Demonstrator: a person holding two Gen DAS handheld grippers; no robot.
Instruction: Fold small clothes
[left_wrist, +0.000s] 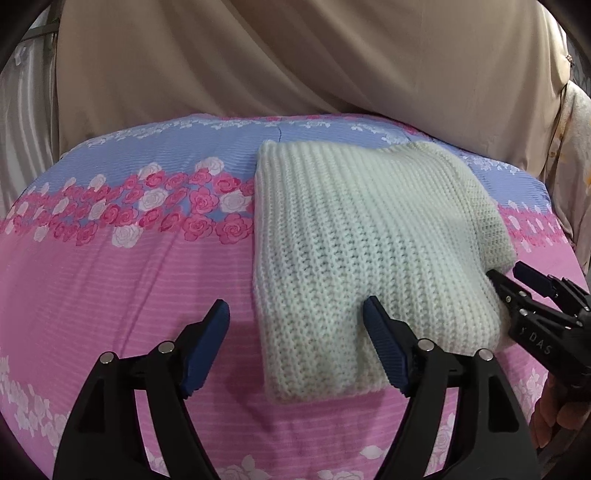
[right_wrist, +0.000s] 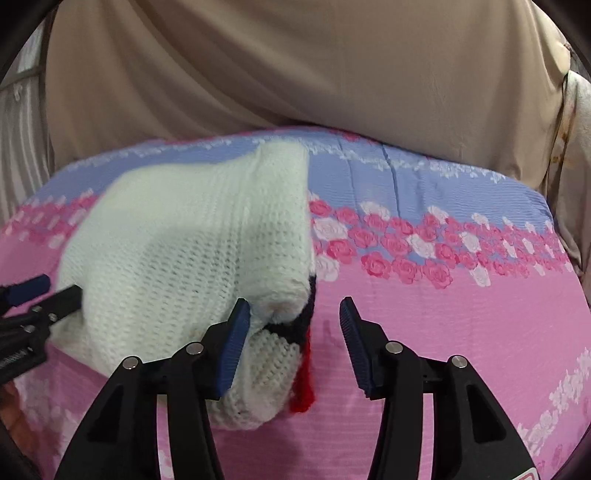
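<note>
A folded white knitted garment (left_wrist: 354, 251) lies on the pink and blue floral bedsheet (left_wrist: 110, 288). My left gripper (left_wrist: 295, 347) is open at its near left corner, with the right finger (left_wrist: 384, 354) resting on the knit. My right gripper (right_wrist: 291, 343) is open at the garment's (right_wrist: 192, 258) near right edge, where black and red trim (right_wrist: 304, 384) shows; its left finger (right_wrist: 232, 350) touches the knit. The right gripper also shows in the left wrist view (left_wrist: 517, 280), open at the garment's right side. The left gripper shows in the right wrist view (right_wrist: 48, 291), open.
A beige curtain (left_wrist: 295, 55) hangs behind the bed. The bedsheet (right_wrist: 443, 314) spreads to both sides of the garment. A hand (left_wrist: 557, 413) holds the right gripper at the right edge.
</note>
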